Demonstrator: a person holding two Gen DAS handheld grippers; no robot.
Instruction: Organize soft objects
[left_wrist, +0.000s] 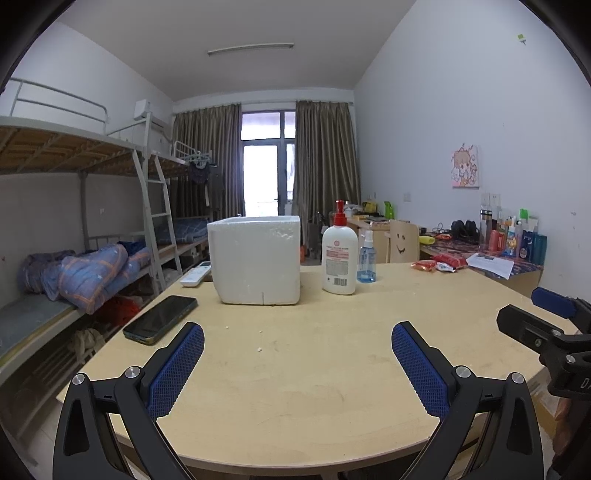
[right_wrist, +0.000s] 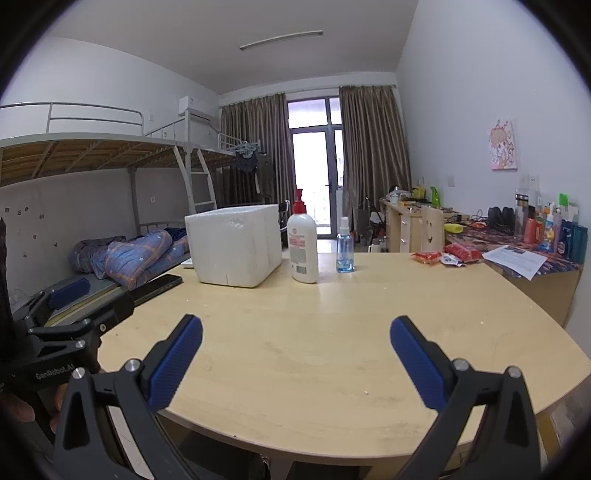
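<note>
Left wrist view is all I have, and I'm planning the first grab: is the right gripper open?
Observer: Yes. The right gripper is open, with nothing between its pads.
Operator: And the box's right side, which I can't see?
Observer: The box shows a bare white foam face on that side.
</note>
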